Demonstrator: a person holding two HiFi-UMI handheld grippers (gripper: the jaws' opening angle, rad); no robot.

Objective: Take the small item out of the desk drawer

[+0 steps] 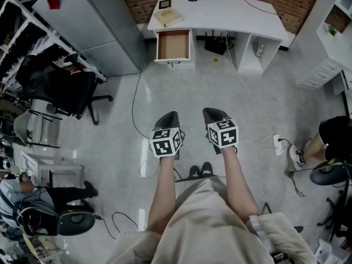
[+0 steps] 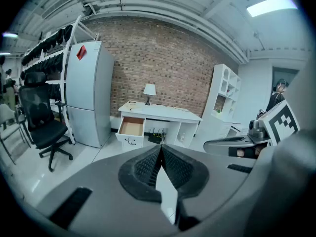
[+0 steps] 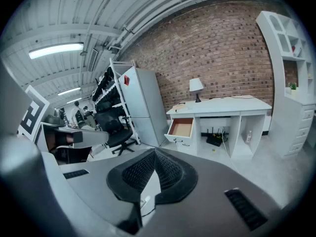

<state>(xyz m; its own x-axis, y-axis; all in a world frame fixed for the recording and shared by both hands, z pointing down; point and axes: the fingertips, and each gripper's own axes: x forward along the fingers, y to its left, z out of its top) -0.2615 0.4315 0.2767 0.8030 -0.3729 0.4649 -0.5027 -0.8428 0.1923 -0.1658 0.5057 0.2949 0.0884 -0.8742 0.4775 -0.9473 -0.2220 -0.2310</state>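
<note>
Jaws pressed together on nothing, my left gripper (image 1: 170, 116) and right gripper (image 1: 211, 113) point toward the open desk drawer (image 1: 174, 44), well apart from it.

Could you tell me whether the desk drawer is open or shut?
Open: the drawer juts out from the desk, its brown inside exposed.

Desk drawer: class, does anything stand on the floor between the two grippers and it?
Nothing visible does. Bare floor runs from the left gripper and right gripper to the open drawer. The office chair stands well off to the left, and a cable lies left of that line.
</note>
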